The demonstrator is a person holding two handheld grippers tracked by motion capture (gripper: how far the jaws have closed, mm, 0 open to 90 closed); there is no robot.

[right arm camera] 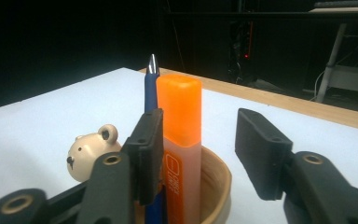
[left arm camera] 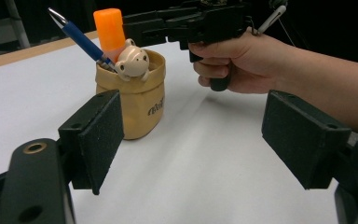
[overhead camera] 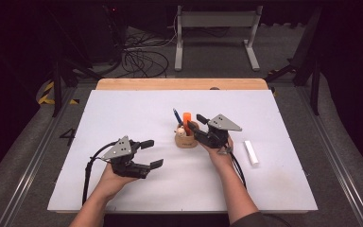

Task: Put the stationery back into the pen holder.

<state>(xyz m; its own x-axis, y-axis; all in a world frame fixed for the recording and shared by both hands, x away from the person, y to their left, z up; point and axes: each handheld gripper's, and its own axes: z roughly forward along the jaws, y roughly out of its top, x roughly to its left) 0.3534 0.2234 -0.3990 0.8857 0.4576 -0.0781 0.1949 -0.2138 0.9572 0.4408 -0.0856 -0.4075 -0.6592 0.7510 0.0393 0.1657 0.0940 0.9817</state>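
Right gripper: jaws apart, standing either side of the orange highlighter over the holder; one pad sits just beside the highlighter, the other stands clear of it, so nothing is clamped.
Orange highlighter: upright in the tan holder, cap up, near the middle of the white board.
Blue pen: leans in the same holder, tip up, just beside the highlighter.
Bear figure: a cream bear head perched at the holder's rim, on the side facing the left gripper.
Left gripper: jaws wide apart and bare, held above the board toward its near-left part, pointing at the holder, well apart from it.
White stick: lies flat toward the board's right edge, apart from everything else.
Wooden strip: runs along the board's far edge.
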